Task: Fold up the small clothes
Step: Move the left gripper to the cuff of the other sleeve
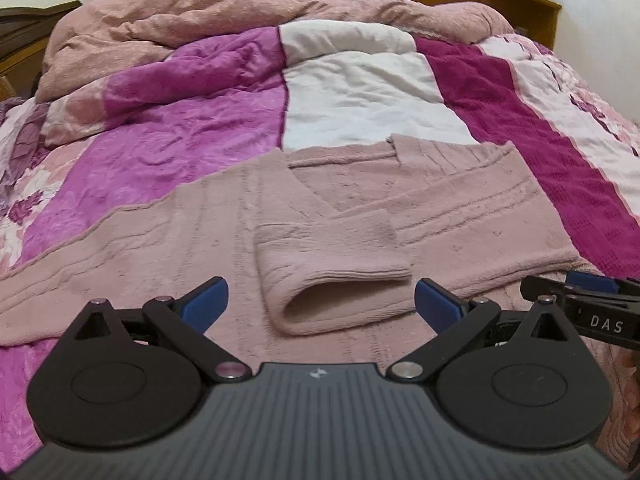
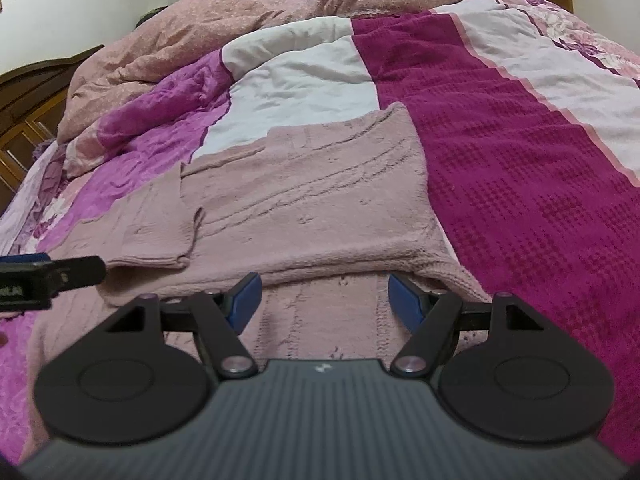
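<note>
I have the pink sweater [image 1: 224,216] flat on the bed [image 1: 532,184], one sleeve [image 1: 332,256] folded across its body. My left gripper [image 1: 321,303] hangs over that cuff, jaws apart and empty. My right gripper [image 2: 325,300] is also apart and empty, near the sweater's lower edge. The risk, I judge: the knit is thick and limp, so a shallow pinch could take one layer or drag the folded sleeve loose. No containers in sight.

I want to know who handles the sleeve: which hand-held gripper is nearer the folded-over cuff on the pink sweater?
Left. The left hand-held gripper opens right at the cuff; the right hand-held gripper sits off to the cuff's right, at the sweater's folded edge.
</note>
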The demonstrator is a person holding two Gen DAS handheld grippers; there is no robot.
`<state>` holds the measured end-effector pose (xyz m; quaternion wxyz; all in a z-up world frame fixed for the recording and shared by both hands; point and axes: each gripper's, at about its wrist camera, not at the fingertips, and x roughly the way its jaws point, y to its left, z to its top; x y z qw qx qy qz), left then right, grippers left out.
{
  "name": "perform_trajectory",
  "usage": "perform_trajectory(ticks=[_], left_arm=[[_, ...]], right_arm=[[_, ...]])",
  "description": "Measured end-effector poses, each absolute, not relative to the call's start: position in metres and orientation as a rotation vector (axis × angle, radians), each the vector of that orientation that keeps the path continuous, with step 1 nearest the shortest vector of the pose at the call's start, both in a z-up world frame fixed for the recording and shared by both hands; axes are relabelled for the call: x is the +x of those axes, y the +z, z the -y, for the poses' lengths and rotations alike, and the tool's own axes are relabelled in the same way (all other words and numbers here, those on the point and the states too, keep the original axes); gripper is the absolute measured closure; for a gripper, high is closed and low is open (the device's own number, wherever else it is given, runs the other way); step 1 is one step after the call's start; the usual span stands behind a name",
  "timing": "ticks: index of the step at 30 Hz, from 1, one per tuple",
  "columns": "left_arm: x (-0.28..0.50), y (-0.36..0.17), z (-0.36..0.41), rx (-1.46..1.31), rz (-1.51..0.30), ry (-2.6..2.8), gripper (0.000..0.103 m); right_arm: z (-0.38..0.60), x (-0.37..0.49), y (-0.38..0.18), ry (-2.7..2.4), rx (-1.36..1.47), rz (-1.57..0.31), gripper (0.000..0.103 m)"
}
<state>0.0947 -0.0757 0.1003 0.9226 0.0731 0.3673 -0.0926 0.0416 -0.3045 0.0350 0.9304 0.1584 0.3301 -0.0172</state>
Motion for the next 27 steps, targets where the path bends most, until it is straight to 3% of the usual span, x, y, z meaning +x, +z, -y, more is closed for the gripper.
perform_trajectory(ticks=[27], left_arm=[[0.159, 0.038, 0.122, 0.177, -0.825, -0.271, 0.0]], right_arm=[[0.32, 0.036, 0.022, -0.053, 0.371, -0.646, 0.032]])
